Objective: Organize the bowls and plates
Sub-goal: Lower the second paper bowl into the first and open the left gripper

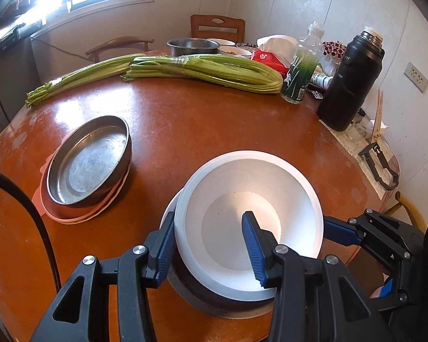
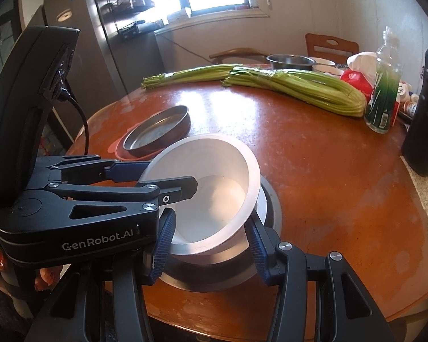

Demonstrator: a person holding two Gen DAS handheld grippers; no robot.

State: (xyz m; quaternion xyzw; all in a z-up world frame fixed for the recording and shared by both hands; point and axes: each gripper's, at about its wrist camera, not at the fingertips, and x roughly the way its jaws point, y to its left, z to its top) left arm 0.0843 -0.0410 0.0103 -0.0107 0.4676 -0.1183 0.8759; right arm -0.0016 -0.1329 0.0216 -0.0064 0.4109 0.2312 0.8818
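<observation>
text: "GenRobot.AI" | on: left gripper point(image 2: 168, 183) body

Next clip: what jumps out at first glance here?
The white bowl near the table's front edge, gripped on its rim by both grippers, the left gripper with one finger inside and the right gripper from the other side; it sits nested in a metal bowl. Left of it a metal pan sits on pink plates; celery lies across the far side.

Two bundles of celery point(image 1: 205, 69) lie across the far side of the round wooden surface point(image 1: 214, 131). Beside them stand a clear bottle point(image 1: 301, 68) and a black flask point(image 1: 349, 79), with a red tissue pack point(image 1: 268, 58) behind.
</observation>
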